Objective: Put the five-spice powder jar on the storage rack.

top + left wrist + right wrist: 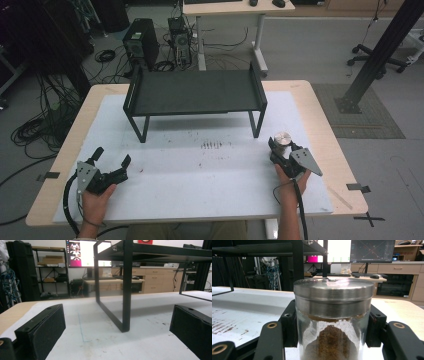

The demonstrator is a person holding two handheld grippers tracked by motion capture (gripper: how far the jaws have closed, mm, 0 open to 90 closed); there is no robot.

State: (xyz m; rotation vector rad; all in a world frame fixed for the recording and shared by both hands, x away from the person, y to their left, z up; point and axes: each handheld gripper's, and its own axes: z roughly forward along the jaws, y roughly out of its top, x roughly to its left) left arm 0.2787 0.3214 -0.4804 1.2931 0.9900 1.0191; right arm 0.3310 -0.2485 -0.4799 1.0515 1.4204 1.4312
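A glass jar (282, 139) with a metal lid stands at the right of the white mat (200, 172). My right gripper (282, 146) is shut on it. In the right gripper view, the jar (333, 315) holds brown powder and the black pads (289, 325) press both of its sides. My left gripper (113, 156) rests open at the mat's left front, held by a hand, with nothing in it. In the left gripper view, my left gripper (117, 323) has its jaws wide apart over bare mat. It faces a leg of the black metal shelf (126, 290).
The low black shelf (195, 92) stands across the back of the mat on thin legs. Dark smudges (211, 145) mark the mat in front of it. Beyond the table are a computer tower (141, 44), floor cables, another desk (230, 10) and a black post (380, 50).
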